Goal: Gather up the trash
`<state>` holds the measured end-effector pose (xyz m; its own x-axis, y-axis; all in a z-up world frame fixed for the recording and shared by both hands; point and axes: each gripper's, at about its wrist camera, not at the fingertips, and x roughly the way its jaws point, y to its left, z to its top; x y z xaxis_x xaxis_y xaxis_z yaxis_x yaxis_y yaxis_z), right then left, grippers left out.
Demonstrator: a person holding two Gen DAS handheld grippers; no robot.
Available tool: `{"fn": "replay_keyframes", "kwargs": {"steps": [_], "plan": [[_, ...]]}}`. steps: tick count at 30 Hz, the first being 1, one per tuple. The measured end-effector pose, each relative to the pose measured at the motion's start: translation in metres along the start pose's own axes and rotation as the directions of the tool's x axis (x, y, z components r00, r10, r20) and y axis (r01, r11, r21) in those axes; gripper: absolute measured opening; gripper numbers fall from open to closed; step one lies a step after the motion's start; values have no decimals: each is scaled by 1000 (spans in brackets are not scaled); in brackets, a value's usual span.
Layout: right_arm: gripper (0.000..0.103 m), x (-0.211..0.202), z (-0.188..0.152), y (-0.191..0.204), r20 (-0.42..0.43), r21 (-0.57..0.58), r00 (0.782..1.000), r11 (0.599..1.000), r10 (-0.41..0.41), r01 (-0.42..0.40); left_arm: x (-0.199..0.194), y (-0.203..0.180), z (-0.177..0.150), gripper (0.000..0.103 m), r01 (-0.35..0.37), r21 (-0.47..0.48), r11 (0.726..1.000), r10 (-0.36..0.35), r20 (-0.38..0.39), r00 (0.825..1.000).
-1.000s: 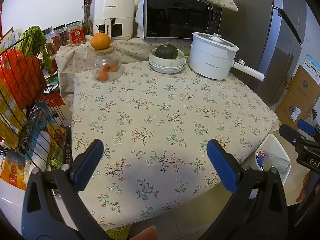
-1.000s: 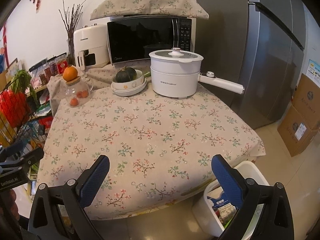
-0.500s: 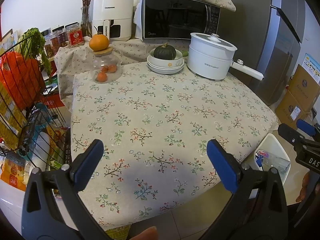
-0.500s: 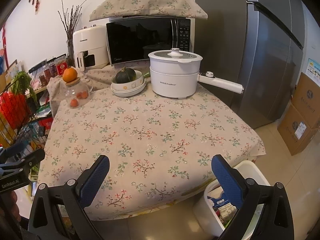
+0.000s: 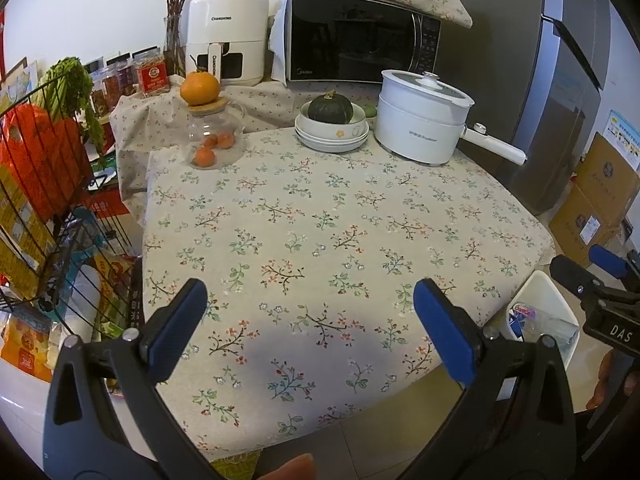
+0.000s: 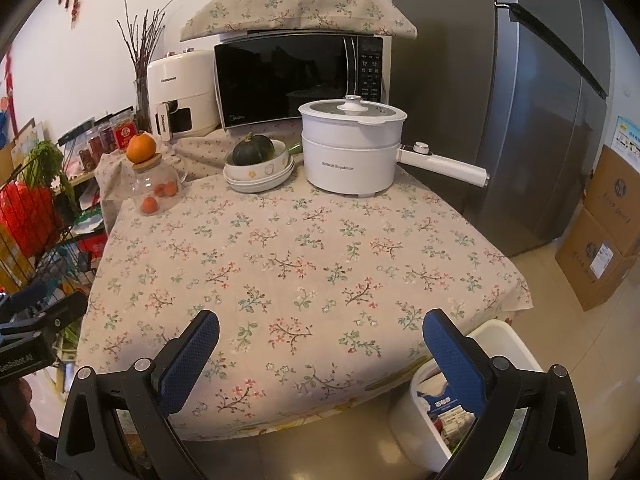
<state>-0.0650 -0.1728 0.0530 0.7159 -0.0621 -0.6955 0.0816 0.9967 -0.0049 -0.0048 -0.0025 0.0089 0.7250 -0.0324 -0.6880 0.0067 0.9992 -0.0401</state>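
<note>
Two grippers were recorded, each with two blue-padded fingers. The left gripper point(image 5: 310, 330) was held with its jaws spread wide and nothing between them, low in the left wrist frame above the near edge of the table point(image 5: 328, 216), which was covered by one floral cloth. The right gripper point(image 6: 320, 354) was likewise spread wide and empty at the bottom of the right wrist frame. One white trash bin point(image 6: 424, 420) was seen on the floor at the lower right of that frame, just beside the table's near right corner; packaging was visible inside it, partly hidden by the right-hand finger. The same bin point(image 5: 554, 300) appeared at the right edge of the left wrist frame. Along the far edge of the table were counted one white electric pot point(image 6: 350, 148) with one long handle, one stack of bowls point(image 6: 260, 174) bearing one dark green squash point(image 6: 253, 150), and one glass jar point(image 6: 156, 190) holding three small orange fruits, with one larger orange point(image 6: 141, 148) on its lid. One microwave point(image 6: 298, 76) and one white air fryer point(image 6: 180, 92) were placed behind, in the upper centre of the frame.
</note>
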Motion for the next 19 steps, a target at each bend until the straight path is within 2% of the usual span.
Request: {"fn": "replay_keyframes", "kwargs": {"steps": [13, 19], "plan": [[103, 0, -3, 2, 12, -9, 1000, 1000, -17, 17, 1, -4, -2, 102, 10, 4, 1000, -10, -20, 1000], [103, -5, -13, 4, 38, -46, 998, 998, -41, 43, -3, -5, -3, 102, 75, 37, 996, -72, -61, 995]]}}
